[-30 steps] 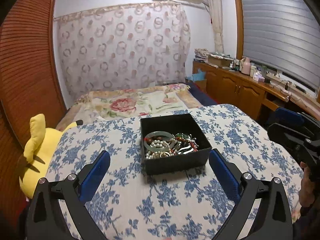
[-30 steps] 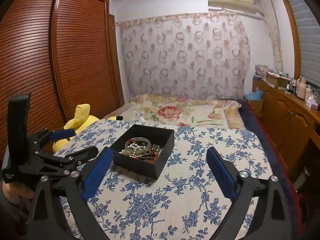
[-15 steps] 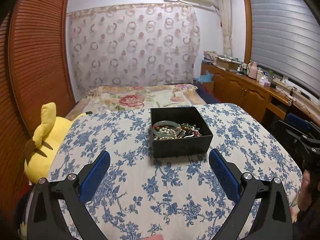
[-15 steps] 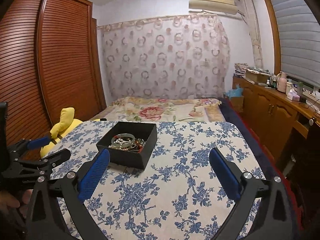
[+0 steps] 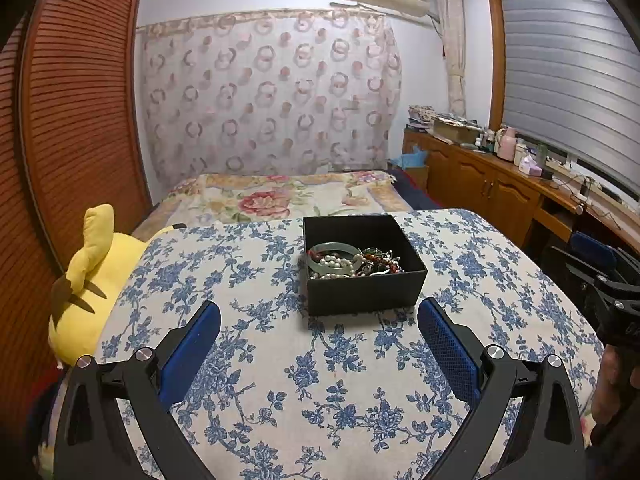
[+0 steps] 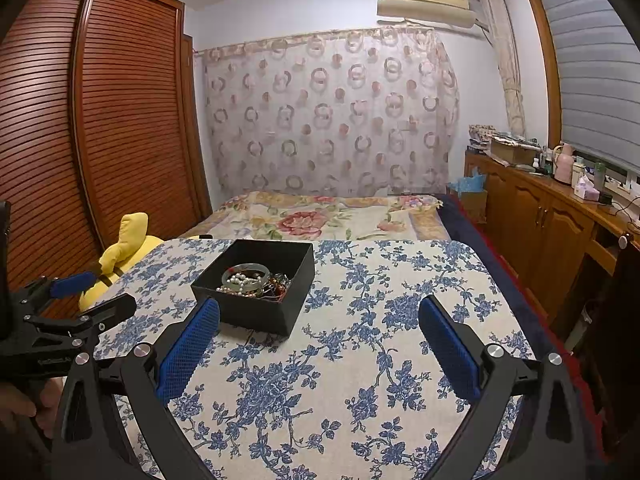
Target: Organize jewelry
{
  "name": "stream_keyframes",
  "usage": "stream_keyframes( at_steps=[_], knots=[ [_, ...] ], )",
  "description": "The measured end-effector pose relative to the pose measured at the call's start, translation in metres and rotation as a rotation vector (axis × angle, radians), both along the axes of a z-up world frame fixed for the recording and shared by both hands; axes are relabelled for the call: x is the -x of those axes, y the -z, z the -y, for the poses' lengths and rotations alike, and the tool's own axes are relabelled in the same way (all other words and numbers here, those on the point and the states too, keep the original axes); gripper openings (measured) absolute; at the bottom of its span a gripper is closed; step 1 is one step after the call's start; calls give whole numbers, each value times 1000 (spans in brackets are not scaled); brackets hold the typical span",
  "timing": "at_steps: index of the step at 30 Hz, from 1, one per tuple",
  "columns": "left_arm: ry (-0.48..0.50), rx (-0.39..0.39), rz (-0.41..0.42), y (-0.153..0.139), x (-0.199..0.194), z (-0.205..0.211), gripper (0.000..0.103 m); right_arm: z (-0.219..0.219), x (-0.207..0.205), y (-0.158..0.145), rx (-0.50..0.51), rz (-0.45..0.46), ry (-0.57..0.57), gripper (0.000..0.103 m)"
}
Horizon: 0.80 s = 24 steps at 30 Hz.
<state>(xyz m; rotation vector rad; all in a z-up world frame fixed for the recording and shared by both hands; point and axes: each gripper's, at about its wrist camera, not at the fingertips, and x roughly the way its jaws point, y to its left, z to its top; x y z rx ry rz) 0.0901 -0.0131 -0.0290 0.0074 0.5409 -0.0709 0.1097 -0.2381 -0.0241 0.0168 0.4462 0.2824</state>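
Open black box (image 5: 362, 268) on a table draped in a blue-flowered cloth (image 5: 320, 380), tangled jewelry heaped on its floor: pale green bangle (image 5: 330, 256) toward the box's left wall, string of white pearls (image 5: 336, 265) lying across and under that bangle, red and dark beads (image 5: 380, 262) piled to the right of it, touching. Seen again from the right wrist camera, same box (image 6: 256, 292) turned corner-on, bangle (image 6: 246, 274) and pearls (image 6: 240, 282) against its near-left wall.

Left gripper (image 5: 320, 350) held above the cloth just short of the box's front wall, blue-padded fingers (image 5: 192, 348) spread wide apart, nothing between them, box centred in the gap farther on. Right gripper (image 6: 320, 350) hovering over the cloth to the right of the box and nearer than it, fingers (image 6: 450, 350) likewise splayed wide and empty, left pad just in front of the box's near corner in this view; touching or apart, impossible to tell.

Yellow plush toy (image 5: 86, 280) slumped off the table edge to the left of the box. Bed with a flowered cover (image 5: 276, 200) beyond the box, ring-patterned curtain (image 5: 272, 96) behind that. Wooden cabinets (image 5: 496, 188) well to the right of the box.
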Motion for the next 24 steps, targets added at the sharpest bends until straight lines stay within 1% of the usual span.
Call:
stream_keyframes(
  at_steps=[24],
  knots=[
    [-8,7,5,-2,2,-1,95,1,1,2,-7,-11,15,100]
  ],
)
